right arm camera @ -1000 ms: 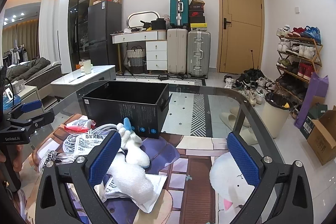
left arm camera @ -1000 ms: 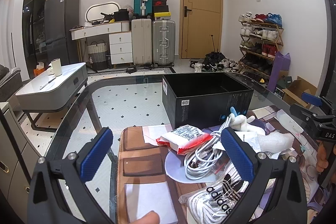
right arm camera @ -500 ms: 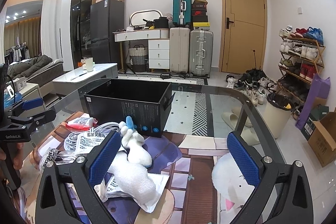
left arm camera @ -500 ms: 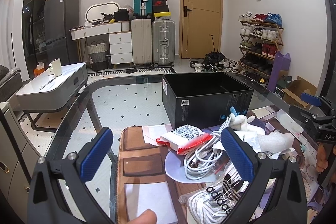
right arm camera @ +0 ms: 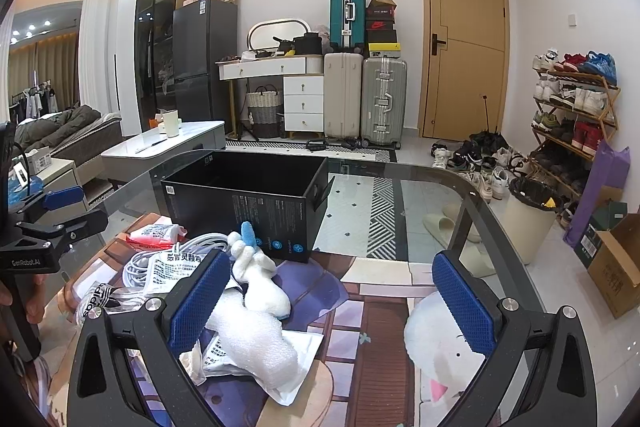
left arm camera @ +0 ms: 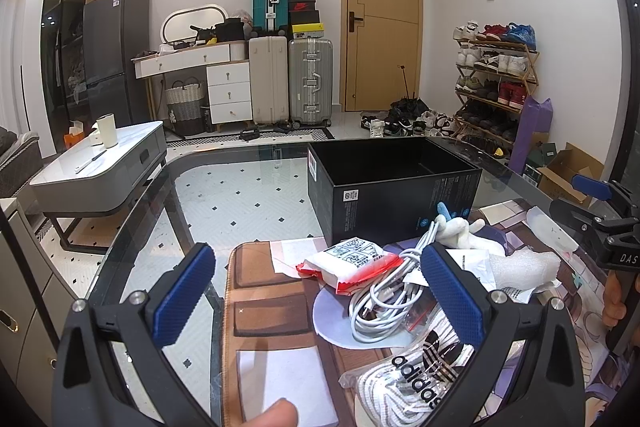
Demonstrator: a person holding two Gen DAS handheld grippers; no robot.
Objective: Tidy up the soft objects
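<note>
A pile of soft things lies on the printed mat in front of an open black box [left arm camera: 394, 183] [right arm camera: 244, 195]. It holds a red-and-white packet [left arm camera: 352, 263] [right arm camera: 154, 231], a coil of white cable [left arm camera: 384, 301] [right arm camera: 140, 263], a bagged white adidas item [left arm camera: 416, 383] [right arm camera: 100, 301], a white plush toy with a blue tip [left arm camera: 460, 227] [right arm camera: 260, 279] and a white foam wrap [left arm camera: 528, 265] [right arm camera: 256, 343]. My left gripper [left arm camera: 316, 291] hangs open above the pile's left part. My right gripper [right arm camera: 332, 297] is open, with the plush toy and the foam beside its left finger.
The glass table [left arm camera: 240, 195] carries a printed mat [right arm camera: 380, 307]. Paper sachets [right arm camera: 176, 267] lie among the pile. A low white coffee table [left arm camera: 100, 163] stands to the left, a waste bin [right arm camera: 528, 215] and shoe rack [right arm camera: 576, 115] to the right.
The right wrist view has risen and drawn back a little, so the box and pile sit lower and more to the right in it. The left gripper has hardly moved.
</note>
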